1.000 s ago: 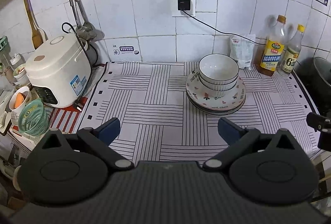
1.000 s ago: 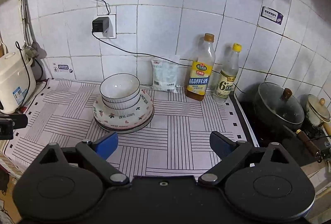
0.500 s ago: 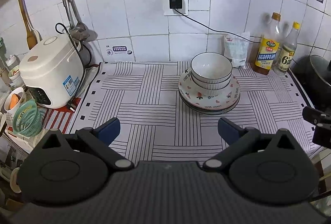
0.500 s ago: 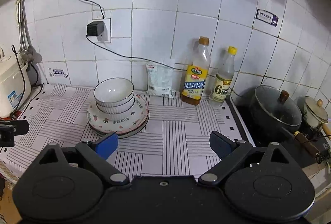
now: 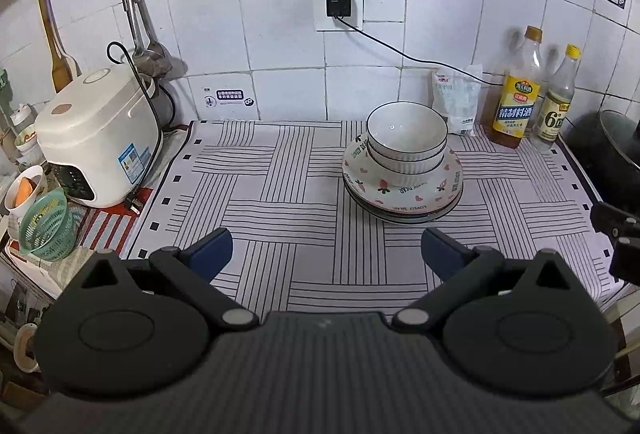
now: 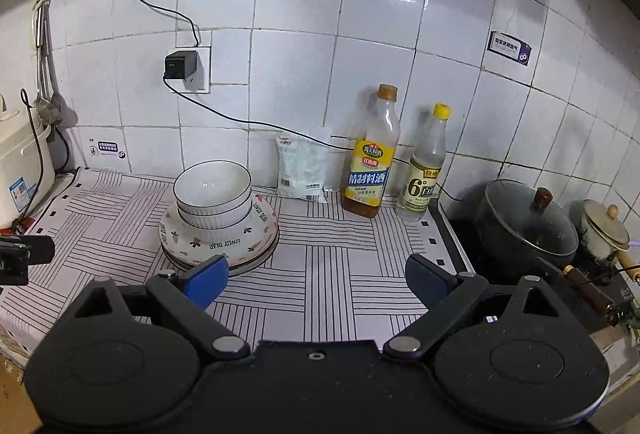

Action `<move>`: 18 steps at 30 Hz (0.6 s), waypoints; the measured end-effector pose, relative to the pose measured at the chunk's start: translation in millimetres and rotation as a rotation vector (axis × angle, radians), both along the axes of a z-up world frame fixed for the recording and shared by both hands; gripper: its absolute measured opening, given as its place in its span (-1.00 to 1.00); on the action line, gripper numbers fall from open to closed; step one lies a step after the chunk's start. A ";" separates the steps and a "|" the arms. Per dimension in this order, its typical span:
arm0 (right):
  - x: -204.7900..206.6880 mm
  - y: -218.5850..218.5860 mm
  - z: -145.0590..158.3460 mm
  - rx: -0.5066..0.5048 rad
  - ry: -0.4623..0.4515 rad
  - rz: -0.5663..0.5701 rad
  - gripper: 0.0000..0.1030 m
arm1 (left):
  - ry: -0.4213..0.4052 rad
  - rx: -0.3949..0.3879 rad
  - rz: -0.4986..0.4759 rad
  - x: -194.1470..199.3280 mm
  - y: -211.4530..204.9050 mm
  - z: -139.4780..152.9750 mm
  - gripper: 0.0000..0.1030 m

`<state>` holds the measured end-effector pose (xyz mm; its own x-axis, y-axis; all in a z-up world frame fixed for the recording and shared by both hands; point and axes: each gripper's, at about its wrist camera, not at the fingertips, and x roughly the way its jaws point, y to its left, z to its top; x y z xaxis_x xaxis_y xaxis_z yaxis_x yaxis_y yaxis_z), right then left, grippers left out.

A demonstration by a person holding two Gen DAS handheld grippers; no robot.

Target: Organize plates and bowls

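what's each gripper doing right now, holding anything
left gripper: open, holding nothing, short of the stacked bowls.
right gripper: open, holding nothing.

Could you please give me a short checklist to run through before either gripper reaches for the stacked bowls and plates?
1. Left gripper open and holding nothing: ok.
2. Right gripper open and holding nothing: ok.
3. Bowls nested and sitting level on the plates: ok.
4. Striped mat bare between the left gripper and the stack: ok.
5. Right gripper's left finger overlaps the plates' near rim in its own view; touching or apart: cannot tell.
6. Bottles and white bag standing apart from the stack: ok.
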<state>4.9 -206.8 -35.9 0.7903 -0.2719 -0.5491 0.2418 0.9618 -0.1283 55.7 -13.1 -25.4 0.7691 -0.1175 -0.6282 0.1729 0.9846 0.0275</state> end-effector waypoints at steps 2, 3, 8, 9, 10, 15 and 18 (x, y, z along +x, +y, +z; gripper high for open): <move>-0.9 0.3 -0.9 -0.004 -0.004 0.001 0.89 | -0.003 0.001 -0.003 -0.6 -0.6 -1.3 0.98; -1.7 1.1 -1.1 -0.004 -0.006 -0.001 0.89 | -0.005 0.002 -0.004 -0.8 -1.1 -2.0 0.98; -2.6 0.2 -3.7 -0.005 -0.001 -0.004 0.89 | -0.045 0.026 0.012 -3.2 -4.5 -4.2 0.98; -2.3 -0.2 -4.2 -0.004 0.004 0.000 0.89 | -0.049 0.030 0.011 -3.5 -5.2 -4.0 0.98; -2.3 -0.3 -4.3 -0.005 0.006 0.001 0.89 | -0.047 0.027 0.008 -2.8 -5.3 -3.9 0.98; -2.9 -1.1 -5.6 -0.003 0.011 -0.001 0.89 | -0.049 0.017 0.006 -3.0 -6.3 -4.4 0.98; -3.4 -2.9 -6.4 0.001 0.015 -0.008 0.89 | -0.057 0.014 0.001 -3.2 -7.2 -4.2 0.98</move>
